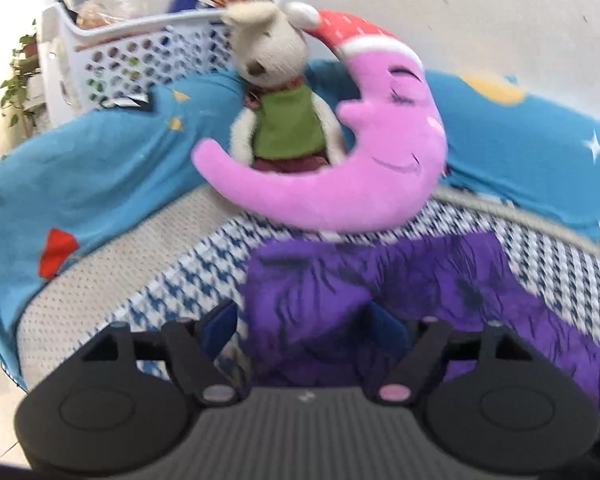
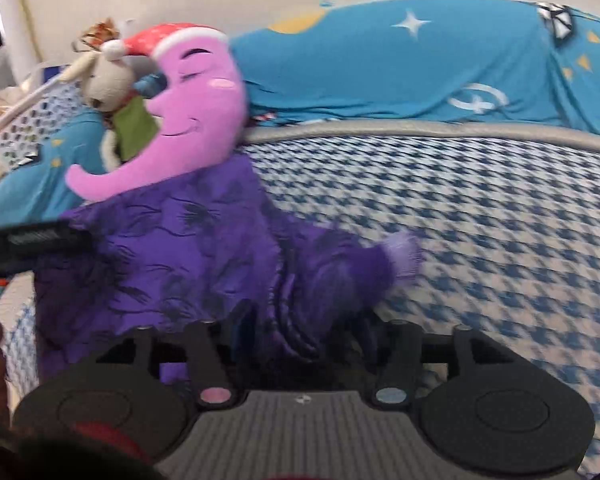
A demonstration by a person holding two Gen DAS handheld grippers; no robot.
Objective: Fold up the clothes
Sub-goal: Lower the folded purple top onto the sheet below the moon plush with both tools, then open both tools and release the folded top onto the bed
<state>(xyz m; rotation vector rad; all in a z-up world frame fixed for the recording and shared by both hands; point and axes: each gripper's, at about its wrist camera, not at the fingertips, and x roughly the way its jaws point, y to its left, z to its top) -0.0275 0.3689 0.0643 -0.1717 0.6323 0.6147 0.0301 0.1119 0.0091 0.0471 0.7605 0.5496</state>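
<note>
A crumpled purple garment [image 2: 204, 248], thin and printed with dark wispy marks, lay on the blue-and-white houndstooth sheet [image 2: 480, 216], its far edge just under a plush pink crescent moon [image 1: 364, 152] in a red cap. A fuzzy rabbit toy [image 1: 276, 92] in a green vest sat in the moon's curve. The left gripper [image 1: 304, 328] stood wide apart over the cloth, blue pads clear of it. The right gripper [image 2: 304, 332] was parted too, folds bunched between its fingers; whether they pinched, I couldn't tell.
</note>
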